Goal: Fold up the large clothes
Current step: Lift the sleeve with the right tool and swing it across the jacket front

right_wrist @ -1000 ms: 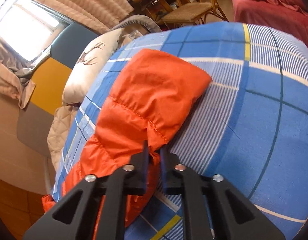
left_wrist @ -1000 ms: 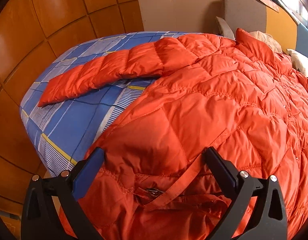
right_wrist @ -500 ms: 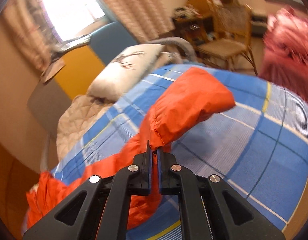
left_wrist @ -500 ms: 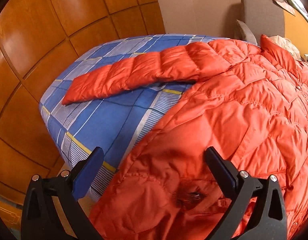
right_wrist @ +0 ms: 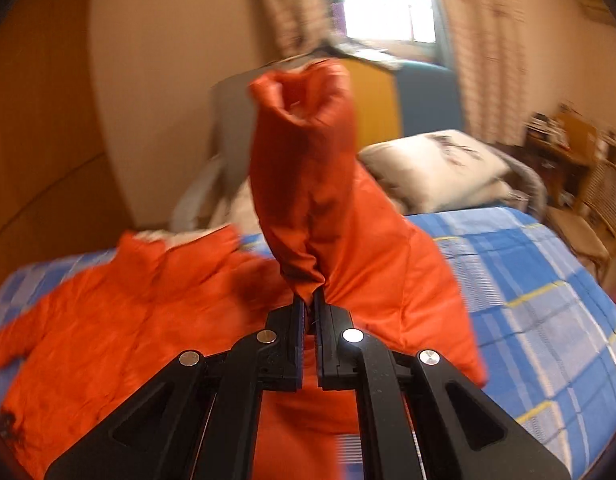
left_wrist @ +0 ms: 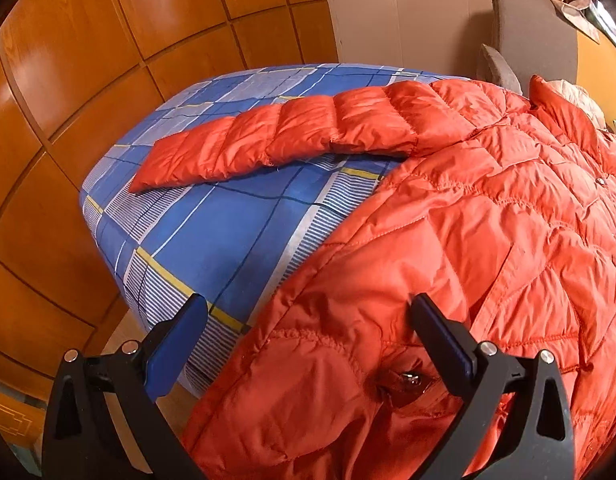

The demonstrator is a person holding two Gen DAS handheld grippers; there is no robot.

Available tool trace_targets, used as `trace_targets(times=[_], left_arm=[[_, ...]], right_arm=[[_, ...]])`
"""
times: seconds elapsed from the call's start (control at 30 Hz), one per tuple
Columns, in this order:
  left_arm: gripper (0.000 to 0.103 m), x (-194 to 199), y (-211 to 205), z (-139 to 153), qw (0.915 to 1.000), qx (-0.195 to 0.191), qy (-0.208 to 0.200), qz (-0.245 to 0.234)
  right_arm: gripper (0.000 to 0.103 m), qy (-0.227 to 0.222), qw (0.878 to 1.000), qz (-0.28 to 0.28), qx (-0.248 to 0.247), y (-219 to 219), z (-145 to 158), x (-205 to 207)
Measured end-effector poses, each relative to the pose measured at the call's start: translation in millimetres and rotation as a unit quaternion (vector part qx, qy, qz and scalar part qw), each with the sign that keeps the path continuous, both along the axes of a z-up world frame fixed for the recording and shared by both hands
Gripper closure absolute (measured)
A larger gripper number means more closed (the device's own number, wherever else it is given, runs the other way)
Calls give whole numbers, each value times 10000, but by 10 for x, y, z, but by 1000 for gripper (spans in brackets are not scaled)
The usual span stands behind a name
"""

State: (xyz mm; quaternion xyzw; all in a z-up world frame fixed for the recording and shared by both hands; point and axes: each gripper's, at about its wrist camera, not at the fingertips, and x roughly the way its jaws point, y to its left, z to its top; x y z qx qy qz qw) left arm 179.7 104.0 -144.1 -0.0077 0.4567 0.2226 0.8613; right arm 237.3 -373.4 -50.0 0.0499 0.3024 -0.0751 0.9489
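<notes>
Plaid bed (left_wrist: 211, 240) (wood-panelled wall (left_wrist: 67, 80)), orange jacket (left_wrist: 468, 240)

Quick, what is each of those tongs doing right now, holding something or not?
Left tongs: open, holding nothing, just above the orange jacket.
Right tongs: closed on the jacket's sleeve, lifted off the bed.

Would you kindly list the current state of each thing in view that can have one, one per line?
Orange puffer jacket: spread on the bed, not yet folded.
Far sleeve: lying flat, stretched out over the checked sheet.
Near sleeve: lifted off the bed, cuff up.
Left gripper: open, above the jacket's hem.
Right gripper: shut on the near sleeve.
Pillow: lying at the head of the bed.
</notes>
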Motion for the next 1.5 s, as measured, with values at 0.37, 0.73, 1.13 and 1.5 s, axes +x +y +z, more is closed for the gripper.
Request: trace_targets(times=[0.37, 0.73, 1.13, 1.5], left_arm=[[2, -17, 16, -38, 9999, 15, 110, 28], [2, -1, -198, 143, 9998, -88, -48, -184], [2, 242, -712, 372, 9987, 60, -97, -502], [2, 740, -1728, 574, 9894, -242, -115, -1428]], right_arm=[[95, 1533, 9843, 735, -469, 613, -734, 247], [18, 984, 9841, 932, -1150, 660, -579, -424], [87, 1355, 9857, -943, -350, -234, -687, -426], [95, 1087, 9814, -1450, -640, -354, -777, -330]])
